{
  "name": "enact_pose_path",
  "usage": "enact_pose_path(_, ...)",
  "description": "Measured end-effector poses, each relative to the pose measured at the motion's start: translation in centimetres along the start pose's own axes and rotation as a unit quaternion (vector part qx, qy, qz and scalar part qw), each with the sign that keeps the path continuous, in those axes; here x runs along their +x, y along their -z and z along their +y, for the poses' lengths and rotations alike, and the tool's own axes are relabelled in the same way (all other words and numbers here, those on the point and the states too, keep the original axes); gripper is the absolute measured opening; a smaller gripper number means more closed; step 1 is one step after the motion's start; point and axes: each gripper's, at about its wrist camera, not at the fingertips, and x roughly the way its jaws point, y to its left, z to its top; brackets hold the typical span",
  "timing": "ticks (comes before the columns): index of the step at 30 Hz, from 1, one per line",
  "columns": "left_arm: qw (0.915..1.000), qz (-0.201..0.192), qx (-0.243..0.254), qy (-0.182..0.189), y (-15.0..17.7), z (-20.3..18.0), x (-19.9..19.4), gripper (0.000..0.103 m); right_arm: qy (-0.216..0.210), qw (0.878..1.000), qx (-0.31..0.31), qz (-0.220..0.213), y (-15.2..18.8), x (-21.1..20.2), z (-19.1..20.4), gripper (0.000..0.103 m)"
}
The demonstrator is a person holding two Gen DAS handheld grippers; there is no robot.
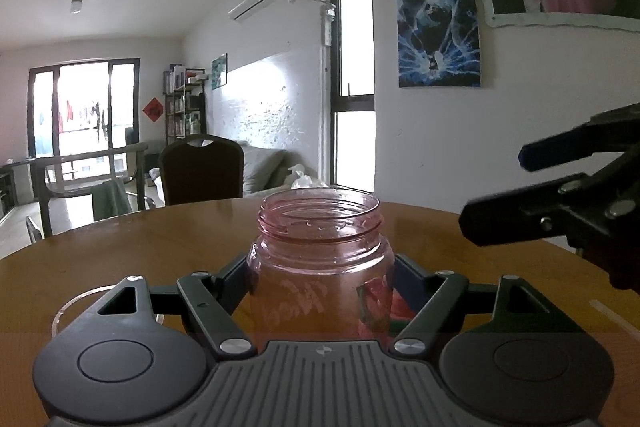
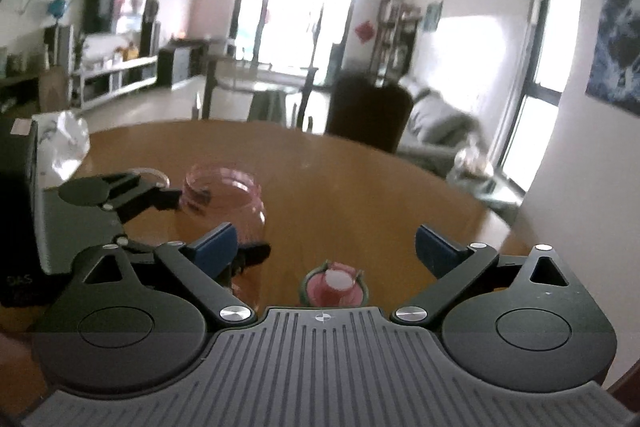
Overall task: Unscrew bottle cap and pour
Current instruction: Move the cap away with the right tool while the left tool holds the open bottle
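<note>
Tongs, left (image 1: 320,277): gripping the uncapped pink jar (image 1: 320,251).
Tongs, right (image 2: 326,247): gaping wide, holding nothing.
Cap (image 2: 335,287): lying on the surface (image 2: 360,179).
Dish (image 1: 76,301): sitting left of the jar.

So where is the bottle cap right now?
In the right wrist view, the cap lies on the wooden table, below the open right gripper, right of the pink bottle.

Bottle (image 1: 320,267): clear pink, prob. plastic, glossy. Table (image 1: 120,251): polished wood. Gripper bodies matt black plastic.
</note>
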Motion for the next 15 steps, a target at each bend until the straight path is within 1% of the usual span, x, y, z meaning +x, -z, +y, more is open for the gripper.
enact_pose_path(1, 1.0000, 0.000, 0.004, -0.002, -0.1, -0.2, -0.5, 0.093, 0.001, 1.000, 0.013, -0.017, 0.4, 0.1, -0.2, 0.100)
enact_pose_path(5, 0.9999, 0.002, 0.006, -0.011, -0.3, -0.9, -2.1, 0.102, -0.015, 0.998, 0.047, -0.045, 1.3, -0.6, -0.1, 0.101)
enact_pose_path(9, 0.9997, 0.011, 0.008, -0.021, 0.0, -1.2, -4.0, 0.103, -0.021, 0.996, 0.060, -0.059, 2.0, -0.6, -0.2, 0.101)
enact_pose_path(15, 0.9994, 0.010, -0.018, -0.028, 0.3, -1.1, -5.1, 0.102, -0.019, 0.996, 0.062, -0.069, 2.7, -0.7, -0.2, 0.101)
